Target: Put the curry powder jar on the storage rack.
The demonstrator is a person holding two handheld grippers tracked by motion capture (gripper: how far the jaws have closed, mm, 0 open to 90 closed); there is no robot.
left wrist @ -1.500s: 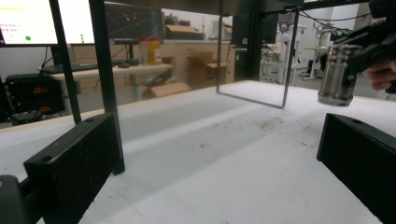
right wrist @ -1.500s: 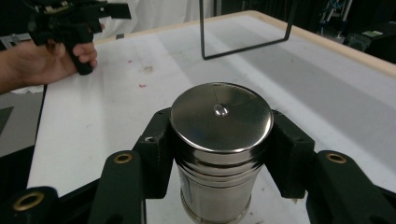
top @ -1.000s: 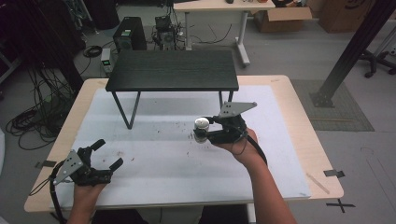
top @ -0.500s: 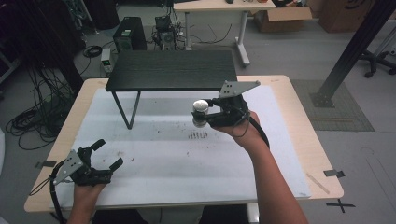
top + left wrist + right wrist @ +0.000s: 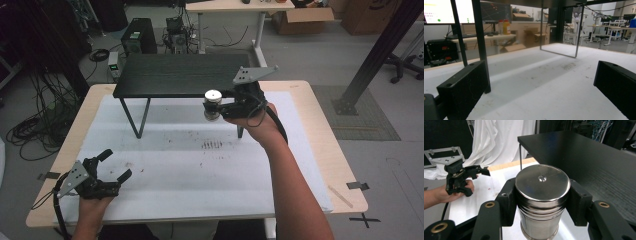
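White sheeting covers the wooden surface (image 5: 320,150), and a low black shelf (image 5: 180,75) on thin metal legs stands along its far edge, with cables and equipment on the floor beyond. Near the far right of the surface, the right claw (image 5: 212,106) is clamped on an upright metal canister (image 5: 213,104), holding it in the air just in front of the shelf's right end, about level with the shelf top. In the right gripper view the canister (image 5: 541,200) sits squarely between the two black jaws, which press on its ribbed sides below the flat lid. At the near left corner of the surface the left claw (image 5: 116,166) rests low, its jaws spread wide with nothing between them; the left gripper view shows bare white sheeting between them.
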